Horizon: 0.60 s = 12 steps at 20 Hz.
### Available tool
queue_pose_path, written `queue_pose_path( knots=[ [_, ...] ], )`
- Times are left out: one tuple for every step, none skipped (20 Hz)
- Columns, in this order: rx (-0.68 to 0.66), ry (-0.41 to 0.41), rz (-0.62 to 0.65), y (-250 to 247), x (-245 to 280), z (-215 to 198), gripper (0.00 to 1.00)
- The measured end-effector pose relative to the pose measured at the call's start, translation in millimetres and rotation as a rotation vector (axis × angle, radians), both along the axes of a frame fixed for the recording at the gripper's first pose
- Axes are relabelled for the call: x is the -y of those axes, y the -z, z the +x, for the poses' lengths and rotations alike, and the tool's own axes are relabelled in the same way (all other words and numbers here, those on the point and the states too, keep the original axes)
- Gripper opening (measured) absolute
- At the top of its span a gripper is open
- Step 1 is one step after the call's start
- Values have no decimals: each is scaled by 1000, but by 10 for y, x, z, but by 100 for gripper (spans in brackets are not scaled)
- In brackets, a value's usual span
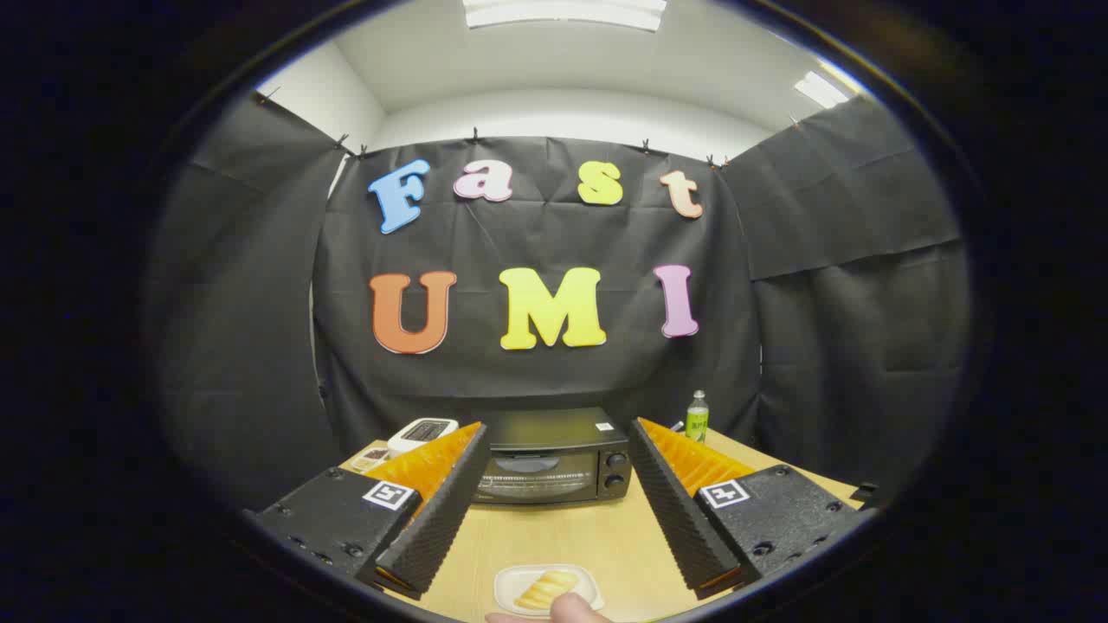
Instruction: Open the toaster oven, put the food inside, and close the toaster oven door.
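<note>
A black toaster oven stands at the back of the wooden table, its glass door closed and two knobs on its right side. Nearer me, a small white plate carries yellow sliced food. A person's fingertip touches the plate's near rim. My gripper is open, held above the table. Its two black ribbed fingers spread wide, the oven showing between their tips and the plate between their bases.
A white pop-up toaster sits left of the oven, partly behind my left finger. A green-labelled bottle stands right of the oven near the black cloth wall.
</note>
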State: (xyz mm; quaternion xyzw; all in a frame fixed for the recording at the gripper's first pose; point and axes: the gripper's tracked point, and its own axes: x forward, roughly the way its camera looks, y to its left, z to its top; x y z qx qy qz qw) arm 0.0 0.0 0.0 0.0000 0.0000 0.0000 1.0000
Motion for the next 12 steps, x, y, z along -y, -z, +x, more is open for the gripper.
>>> queue_pose_path(
  knots=[
    [8,4,-8,-1,-4,1,100],
    [17,9,-14,-16,-2,0,100],
    [24,11,-18,-18,1,-5,100],
    [25,7,-19,-25,-12,-8,100],
    [26,0,-14,-18,-26,-15,100],
    [26,-10,-6,-30,-36,-28,100],
    [27,-20,6,-34,-47,-22,100],
    [28,-27,18,-41,-43,-20,100],
    [27,-29,28,-35,-33,-18,100],
    [21,-27,34,-17,-13,-4,100],
    [13,-25,35,16,-1,10,100],
    [2,-25,35,37,2,20,100]
  ],
)
